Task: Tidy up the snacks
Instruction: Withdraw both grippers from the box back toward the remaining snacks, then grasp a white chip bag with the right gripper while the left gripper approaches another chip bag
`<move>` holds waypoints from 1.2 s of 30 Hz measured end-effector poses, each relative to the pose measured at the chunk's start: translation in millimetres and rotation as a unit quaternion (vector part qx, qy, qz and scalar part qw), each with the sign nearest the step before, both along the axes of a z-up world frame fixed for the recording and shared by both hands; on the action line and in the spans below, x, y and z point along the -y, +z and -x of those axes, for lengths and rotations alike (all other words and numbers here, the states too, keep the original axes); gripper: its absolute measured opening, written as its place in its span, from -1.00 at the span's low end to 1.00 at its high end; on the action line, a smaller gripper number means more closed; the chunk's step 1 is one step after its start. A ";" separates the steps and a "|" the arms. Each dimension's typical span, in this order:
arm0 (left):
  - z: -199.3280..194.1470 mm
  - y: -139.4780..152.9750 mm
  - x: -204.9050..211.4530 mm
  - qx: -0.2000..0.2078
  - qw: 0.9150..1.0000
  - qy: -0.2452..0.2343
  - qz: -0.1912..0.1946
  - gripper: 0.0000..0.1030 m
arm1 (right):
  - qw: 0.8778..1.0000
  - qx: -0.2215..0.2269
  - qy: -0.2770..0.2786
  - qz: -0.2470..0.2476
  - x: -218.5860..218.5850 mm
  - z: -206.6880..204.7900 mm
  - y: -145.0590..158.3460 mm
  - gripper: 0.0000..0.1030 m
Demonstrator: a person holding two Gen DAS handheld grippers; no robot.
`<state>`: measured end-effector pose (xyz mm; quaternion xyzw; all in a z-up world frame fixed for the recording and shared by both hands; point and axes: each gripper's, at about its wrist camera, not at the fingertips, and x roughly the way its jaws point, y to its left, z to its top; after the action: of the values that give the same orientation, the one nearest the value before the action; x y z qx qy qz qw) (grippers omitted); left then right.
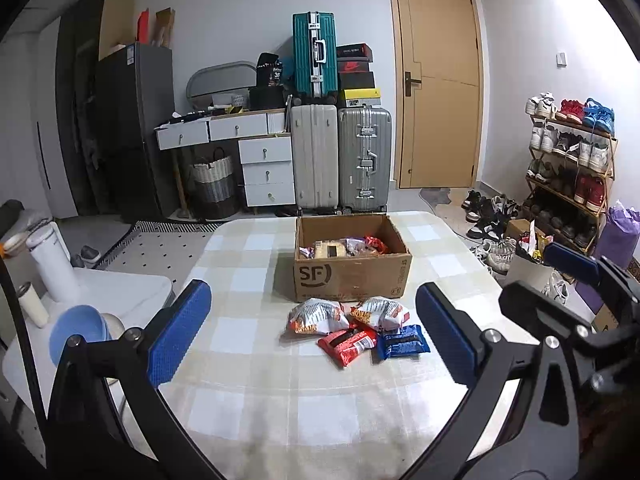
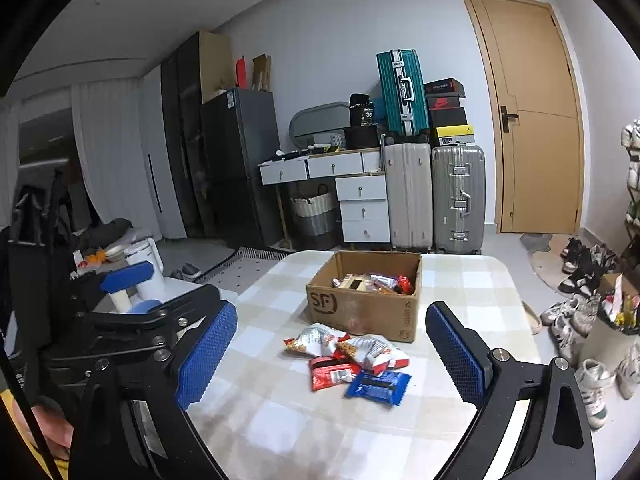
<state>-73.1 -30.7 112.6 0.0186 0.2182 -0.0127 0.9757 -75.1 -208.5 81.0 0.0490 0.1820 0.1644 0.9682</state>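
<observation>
Four snack packs (image 1: 354,330), blue pack (image 1: 402,342) seemingly lying crosswise

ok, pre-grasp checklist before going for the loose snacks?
1. Left gripper jaws open, empty: ok.
2. Right gripper jaws open, empty: ok.
3. Four loose packets lie on the tablecloth in front of the box: ok.
4. Blue packet lies clear on top, easy pick: ok.
5. Red packet is partly under a white bag: not ok.
6. Cardboard box open with room left: ok.
</observation>
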 end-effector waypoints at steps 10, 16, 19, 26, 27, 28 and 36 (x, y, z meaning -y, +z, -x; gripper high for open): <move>-63.5 -42.5 -8.2 0.000 1.000 0.006 0.001 0.98 | 1.000 -0.014 -0.011 -0.008 -0.4 -42.9 -49.9 0.93; -105.1 -75.9 -18.4 -0.020 1.000 0.013 0.005 0.98 | 0.999 -0.040 -0.023 0.003 8.9 -81.6 -79.8 0.93; -123.3 -93.0 -26.1 -0.033 0.999 0.012 0.009 0.98 | 0.998 -0.062 -0.030 0.006 14.8 -100.9 -98.8 0.93; -161.6 -126.9 -29.0 -0.078 0.997 -0.003 -0.009 0.98 | 0.990 -0.137 -0.022 0.020 18.3 -136.8 -141.5 0.92; -165.5 -130.3 -30.9 -0.082 0.997 -0.004 -0.005 0.98 | 0.989 -0.146 -0.017 0.025 16.4 -139.5 -145.7 0.92; -170.5 -134.2 -33.7 -0.090 0.996 -0.003 0.003 0.98 | 0.987 -0.157 -0.012 0.030 13.5 -144.1 -151.4 0.92; -190.3 -154.5 -45.8 -0.132 0.991 0.004 0.036 0.98 | 0.986 -0.165 -0.011 0.032 4.4 -151.5 -154.3 0.92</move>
<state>117.2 15.1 -41.8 -0.0195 0.3441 -0.0186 0.9385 76.4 -212.9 -73.2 0.0467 0.3443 0.1376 0.9276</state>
